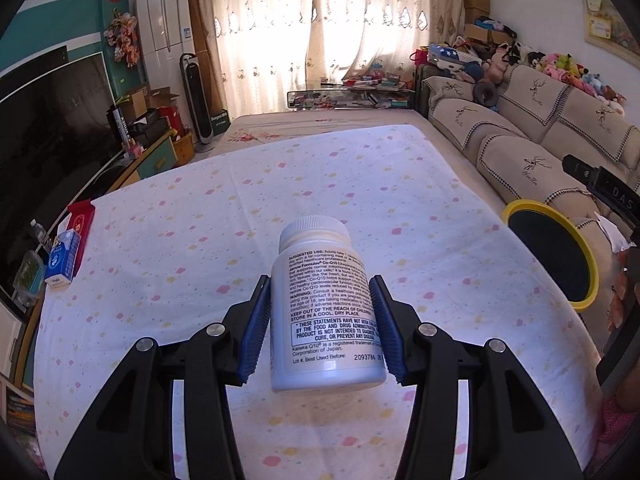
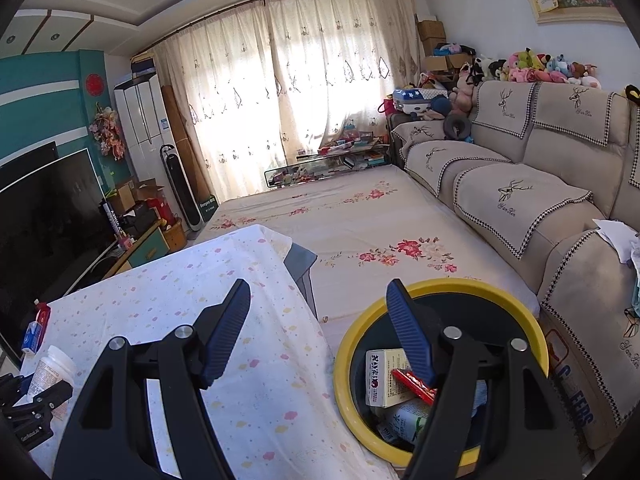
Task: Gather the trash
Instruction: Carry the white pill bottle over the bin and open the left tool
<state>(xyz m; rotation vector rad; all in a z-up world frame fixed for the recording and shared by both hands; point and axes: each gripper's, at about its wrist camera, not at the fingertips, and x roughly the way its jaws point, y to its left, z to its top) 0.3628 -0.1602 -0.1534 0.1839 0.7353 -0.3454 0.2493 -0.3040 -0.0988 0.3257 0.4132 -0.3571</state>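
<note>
The left gripper (image 1: 320, 320) was clamped on a white bottle (image 1: 324, 312): both blue pads (image 1: 256, 328) pressed on its sides. The bottle stood almost upright between them, cap up, its printed label facing the camera, and it was lifted above the table (image 1: 200, 220), which had a white cloth with small coloured spots. At the far left edge of this table lay a blue carton (image 1: 60, 260) and, just beside it, a red packet (image 1: 82, 220).

The right gripper (image 2: 316, 328) had its jaws apart, and nothing was between them. It hung over the edge of the table, next to a bin (image 2: 400, 292) with a yellow rim that stood beside the table, near the sofa (image 2: 520, 184). Inside the bin lay a white box (image 2: 384, 376), a red wrapper (image 2: 416, 386) and a green-and-white can (image 2: 404, 422). In the right wrist view, the bottle appeared at the lower left, held in the left gripper.
</note>
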